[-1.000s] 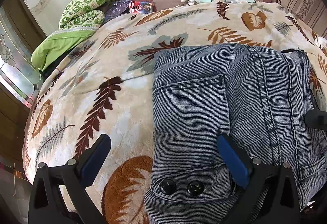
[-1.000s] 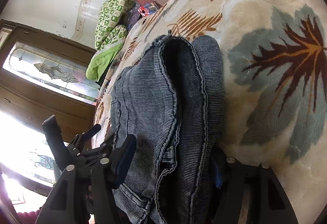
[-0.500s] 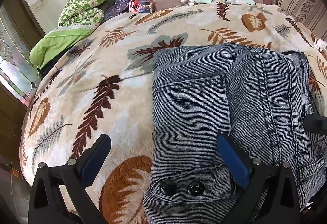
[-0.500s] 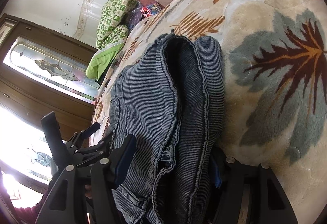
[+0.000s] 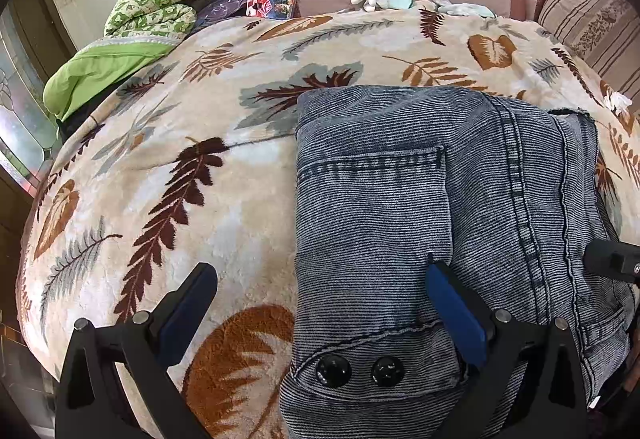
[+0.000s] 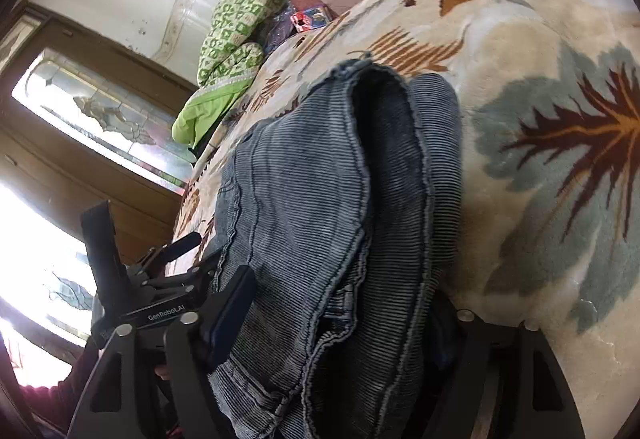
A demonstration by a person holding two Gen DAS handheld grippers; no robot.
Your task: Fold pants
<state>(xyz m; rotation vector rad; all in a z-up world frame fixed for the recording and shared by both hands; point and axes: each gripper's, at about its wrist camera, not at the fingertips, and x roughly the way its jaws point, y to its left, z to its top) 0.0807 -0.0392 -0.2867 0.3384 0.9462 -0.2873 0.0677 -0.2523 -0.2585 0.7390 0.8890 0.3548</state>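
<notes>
The pants [image 5: 420, 207] lie folded on our leaf blanket [image 5: 160, 179], which covers the bed. Our left hand-held gripper [image 5: 320, 303] is wide open. One blue finger [image 5: 456, 307] rests on the jeans near 2 black buttons [image 5: 360, 371], and the other is over the blanket. Our right hand-held gripper [image 6: 340, 323] has the thick edge of the pants between its fingers, but we cannot tell if it is squeezing. A green quilt [image 5: 160, 7] sits far back.
</notes>
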